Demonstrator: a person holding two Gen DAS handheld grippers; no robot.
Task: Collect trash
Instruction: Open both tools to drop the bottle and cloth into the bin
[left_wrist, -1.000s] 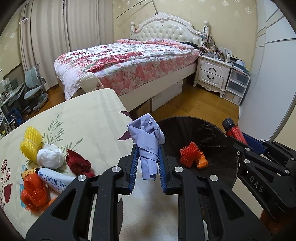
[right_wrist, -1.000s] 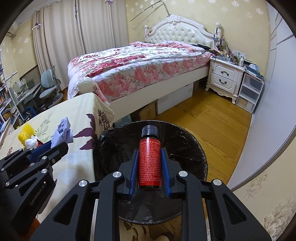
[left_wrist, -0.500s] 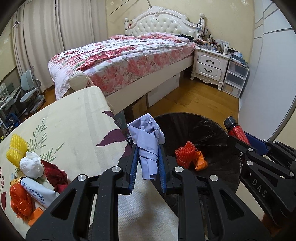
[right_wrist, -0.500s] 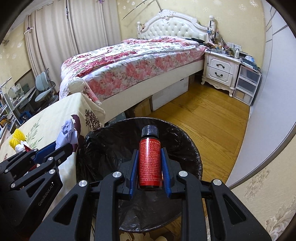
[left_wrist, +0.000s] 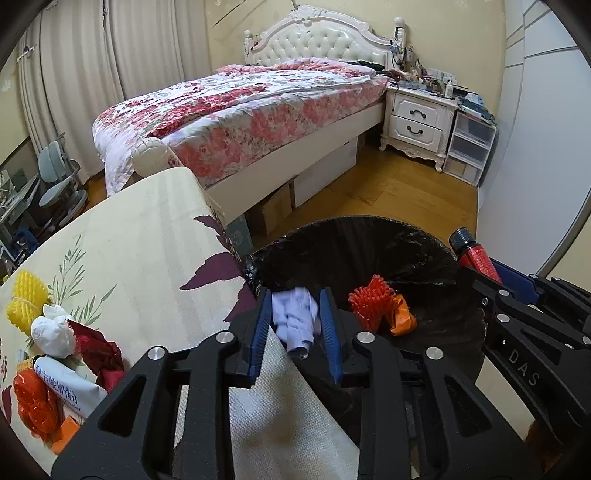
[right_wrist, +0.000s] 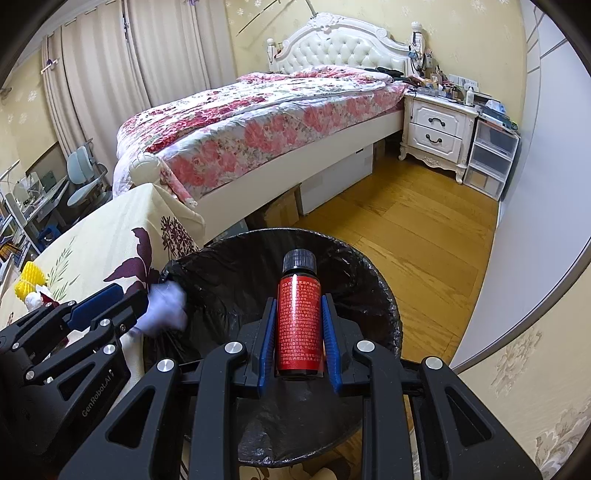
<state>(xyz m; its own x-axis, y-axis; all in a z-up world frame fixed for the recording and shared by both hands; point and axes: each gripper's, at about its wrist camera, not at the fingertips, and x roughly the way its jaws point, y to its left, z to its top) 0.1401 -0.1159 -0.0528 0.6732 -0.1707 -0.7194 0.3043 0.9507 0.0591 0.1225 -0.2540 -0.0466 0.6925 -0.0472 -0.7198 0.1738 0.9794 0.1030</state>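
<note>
Jaws of the left gripper (left_wrist: 295, 325) are opening around a blurred pale cloth (left_wrist: 295, 321) over the bin (left_wrist: 369, 240); the right gripper (right_wrist: 299, 332) clamps a red bottle (right_wrist: 298, 317).

Left gripper (left_wrist: 295, 325) and right gripper (right_wrist: 299, 332): black angular linkage arms, silver round screws, blue ribbed finger pads (left_wrist: 256, 334); white lettering "DAS" and "GenRobot.AI" on the side plates.

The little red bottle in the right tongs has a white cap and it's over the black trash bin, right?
Not quite: the cap is black, not white. The right wrist view shows the red bottle clamped in the right tongs, its black cap pointing away, above the black-lined trash bin.
</note>
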